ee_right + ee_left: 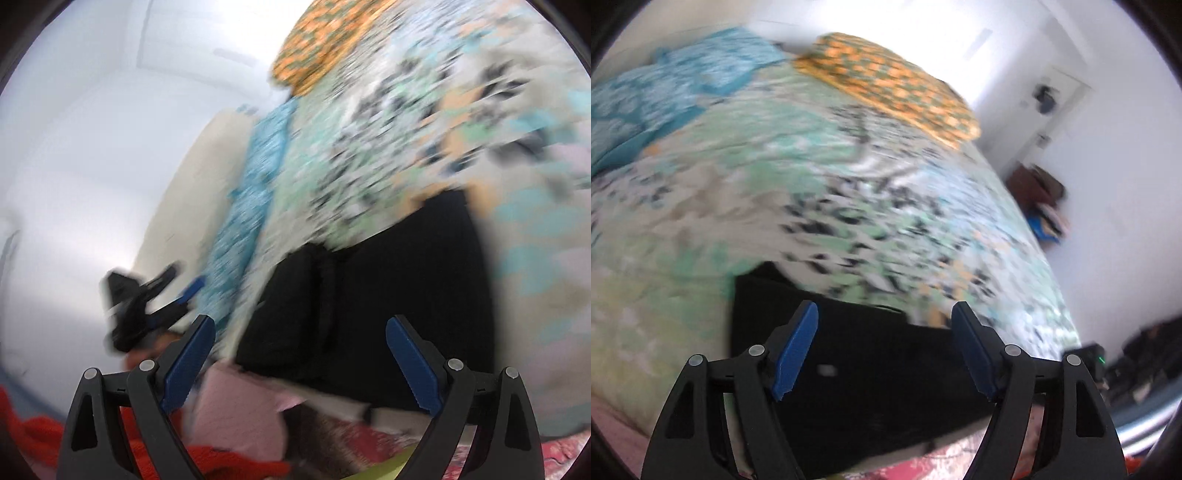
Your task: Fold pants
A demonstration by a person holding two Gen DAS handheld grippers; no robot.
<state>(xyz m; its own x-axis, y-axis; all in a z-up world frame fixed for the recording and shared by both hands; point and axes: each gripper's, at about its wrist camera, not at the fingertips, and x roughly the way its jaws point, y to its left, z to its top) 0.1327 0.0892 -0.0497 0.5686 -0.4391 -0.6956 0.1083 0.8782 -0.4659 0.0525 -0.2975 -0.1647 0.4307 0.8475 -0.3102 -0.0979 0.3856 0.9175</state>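
Observation:
Folded black pants (857, 362) lie flat on the patterned bedspread (812, 206) near its front edge. My left gripper (884, 314) hovers over them, open, its blue pads wide apart with nothing between them. In the right wrist view the black pants (388, 302) lie as a folded block on the bed, with a doubled edge on their left side. My right gripper (299, 328) is open above their near end, pads clear of the cloth. The left gripper (181, 284) also shows there, blurred, raised to the left of the pants.
An orange patterned pillow (894, 85) and a blue patterned cloth (676, 81) lie at the far end of the bed. Pink cloth (236, 410) and red cloth (40, 435) lie at the near edge. A white wall with a door (1052, 110) and bags (1041, 199) stand right of the bed.

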